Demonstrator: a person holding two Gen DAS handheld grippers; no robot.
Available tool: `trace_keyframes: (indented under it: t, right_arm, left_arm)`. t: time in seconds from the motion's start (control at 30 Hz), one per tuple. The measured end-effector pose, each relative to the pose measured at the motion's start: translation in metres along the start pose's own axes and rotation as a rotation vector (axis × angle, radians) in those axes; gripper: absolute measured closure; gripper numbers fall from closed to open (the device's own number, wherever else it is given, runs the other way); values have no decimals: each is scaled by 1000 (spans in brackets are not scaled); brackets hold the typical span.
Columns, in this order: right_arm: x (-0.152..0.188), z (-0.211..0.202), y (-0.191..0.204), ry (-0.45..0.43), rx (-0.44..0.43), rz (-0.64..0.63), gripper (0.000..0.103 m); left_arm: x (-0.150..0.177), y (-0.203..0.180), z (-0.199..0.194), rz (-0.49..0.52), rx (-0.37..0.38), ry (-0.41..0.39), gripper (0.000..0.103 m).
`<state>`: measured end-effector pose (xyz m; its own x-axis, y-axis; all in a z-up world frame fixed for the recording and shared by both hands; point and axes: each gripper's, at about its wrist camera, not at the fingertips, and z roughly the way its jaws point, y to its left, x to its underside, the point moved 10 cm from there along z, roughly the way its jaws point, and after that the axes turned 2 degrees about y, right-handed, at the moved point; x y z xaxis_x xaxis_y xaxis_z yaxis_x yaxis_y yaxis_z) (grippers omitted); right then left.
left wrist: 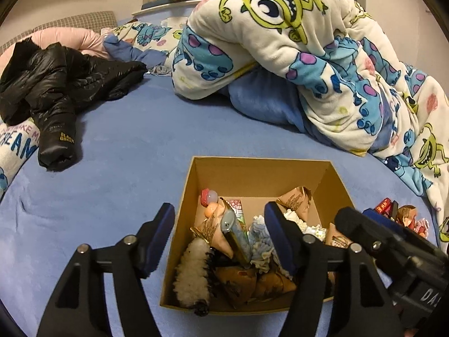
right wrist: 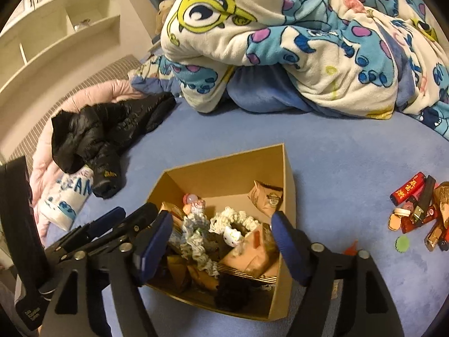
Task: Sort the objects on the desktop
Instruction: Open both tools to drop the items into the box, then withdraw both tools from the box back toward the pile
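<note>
So both grippers are parked right over the cardboard box (left wrist: 261, 168), which is sat on the blue bedsheet (left wrist: 126, 168).

The left gripper (left wrist: 221, 238) is spread wide, and nothing is pinched between its blue pads (left wrist: 157, 238). One finger hangs outside the box's left wall, the other is over the contents. No contact with anything inside can be made out. The right gripper (right wrist: 221, 241) is opened wide as well, with nothing clamped between its pads (right wrist: 286, 241); its fingers straddle the pile in the box, though whether the pads brush the stuff below can't really be told.

The box is packed pretty full. A fluffy white hair clip (left wrist: 193, 269) with dark teeth is leaned against the near-left corner, brown snack packets (left wrist: 238, 280) are piled along the near side, and another brown packet (right wrist: 265, 196) is propped against the far wall. Frilly scrunchies (right wrist: 196, 241) are tangled in the middle, with a small white cat figure (right wrist: 233, 234) lying on them and a pinkish wrapped packet (right wrist: 249, 255) just beside it.

Outside the box, off to the right on the sheet, a loose bunch of items (right wrist: 418, 210) is left: red lighters, a green disc and more snack packets. A black puffer jacket (left wrist: 56, 84) is crumpled well off to the left, and a cartoon blanket (left wrist: 294, 42) is heaped behind.
</note>
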<state>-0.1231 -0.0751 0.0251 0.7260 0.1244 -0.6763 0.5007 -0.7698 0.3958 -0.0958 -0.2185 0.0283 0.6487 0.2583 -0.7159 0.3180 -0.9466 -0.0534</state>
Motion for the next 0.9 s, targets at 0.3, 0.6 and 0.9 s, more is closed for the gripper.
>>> trace_keyframes:
  t: [0.3, 0.6, 0.9]
  right_arm:
    - [-16, -26, 7, -71, -18, 2, 24]
    - [-20, -133, -85, -217, 191, 61, 24]
    - [38, -199, -237, -173, 471, 206, 24]
  left_arm:
    - [-7, -25, -8, 49, 49, -20, 10]
    - [-11, -67, -17, 87, 163, -39, 7]
    - [-15, -114, -35, 184, 246, -86, 1]
